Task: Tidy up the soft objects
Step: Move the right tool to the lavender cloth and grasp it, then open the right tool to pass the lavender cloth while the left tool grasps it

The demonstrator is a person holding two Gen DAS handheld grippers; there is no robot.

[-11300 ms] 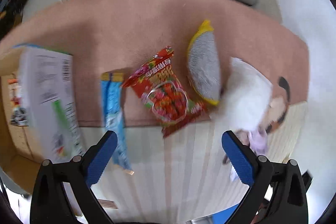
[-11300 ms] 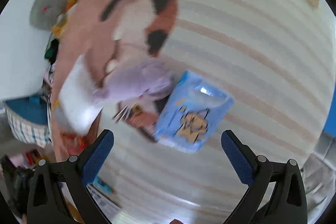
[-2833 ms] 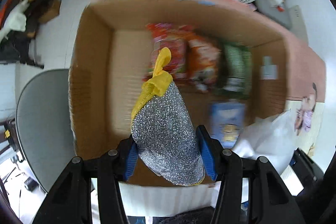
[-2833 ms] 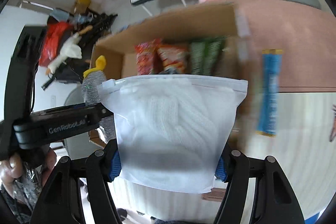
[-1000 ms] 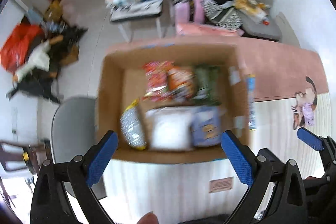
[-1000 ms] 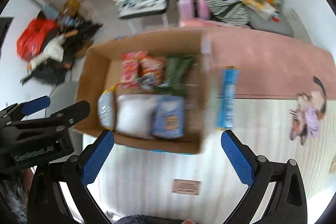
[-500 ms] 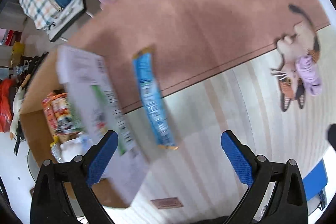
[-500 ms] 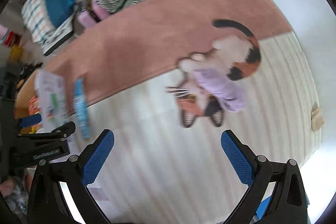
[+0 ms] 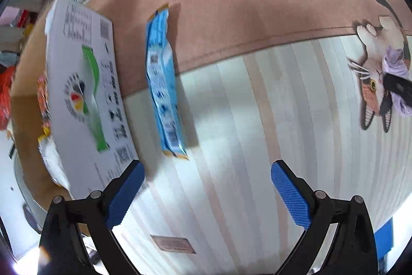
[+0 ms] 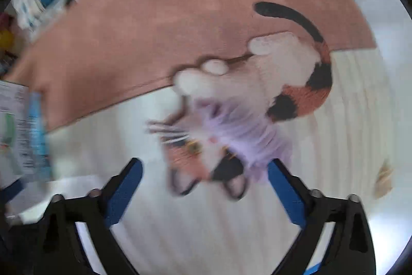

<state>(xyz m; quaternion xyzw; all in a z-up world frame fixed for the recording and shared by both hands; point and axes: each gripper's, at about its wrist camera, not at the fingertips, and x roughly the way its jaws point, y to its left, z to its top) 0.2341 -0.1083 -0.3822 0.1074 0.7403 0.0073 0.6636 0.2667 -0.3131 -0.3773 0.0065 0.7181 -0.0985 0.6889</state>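
Blue-padded left gripper [image 9: 207, 187] and right gripper [image 10: 204, 184] both gape wide, empty; lilac soft bundle [image 10: 242, 130] blurred, crumpled on cat-print mat [image 10: 296, 76].

Blur and cut-offs in both wrist views

The right wrist view is motion-smeared — the lilac soft item [image 10: 244, 135] on the cat-print mat [image 10: 296, 84] shows no clear outline. In the left view the cardboard box [image 9: 23, 105] runs off the left edge, its printed flap [image 9: 85, 94] hiding most of the contents — only slivers of packets [image 9: 42, 99] show.

Left tool [image 9: 207, 188] spread empty — blue packet [image 9: 162, 84] lies ahead.
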